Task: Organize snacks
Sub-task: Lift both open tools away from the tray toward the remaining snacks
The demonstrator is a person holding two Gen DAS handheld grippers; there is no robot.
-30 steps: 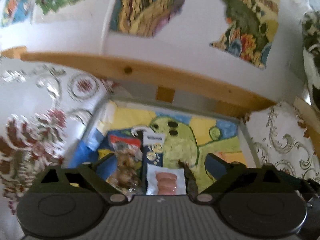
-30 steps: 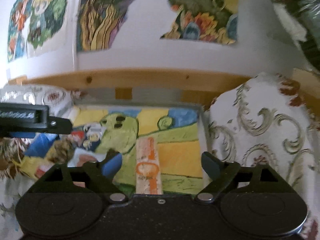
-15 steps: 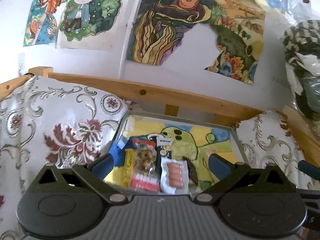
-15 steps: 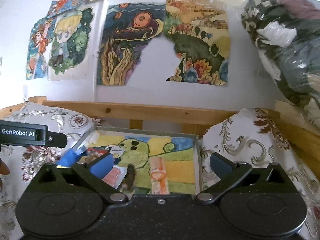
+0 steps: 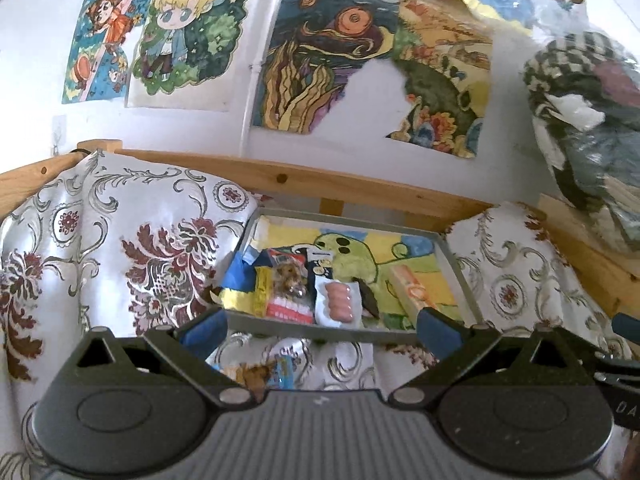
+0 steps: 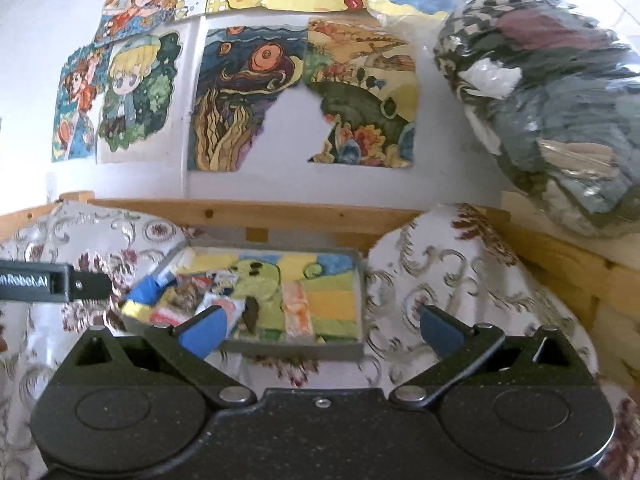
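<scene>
1. Plainly, both claws are spread wide and hold nothing: the left gripper [image 5: 320,330] and the right gripper [image 6: 324,330] hang just short of the tray [image 5: 460,276].
2. The snacks lie in the tray's left half, touching or overlapping: a sausage pack [image 5: 338,300], a red pack [image 5: 288,290] and a yellow bar [image 5: 262,290]. An orange pack [image 5: 416,294] lies apart to the right.
3. One loose snack [image 5: 276,370] lies on the cloth [image 5: 348,360] outside the tray, just below the left claw.
4. These look like light, soft film packs, likely slippery; I would pinch a flat sealed edge, not the filling.
5. The tray's rim stands between the claws and the packs, so an approach from above seems needed. Patterned cushions [image 5: 120,248] crowd both sides, and a wooden rail [image 5: 360,192] runs behind.
</scene>
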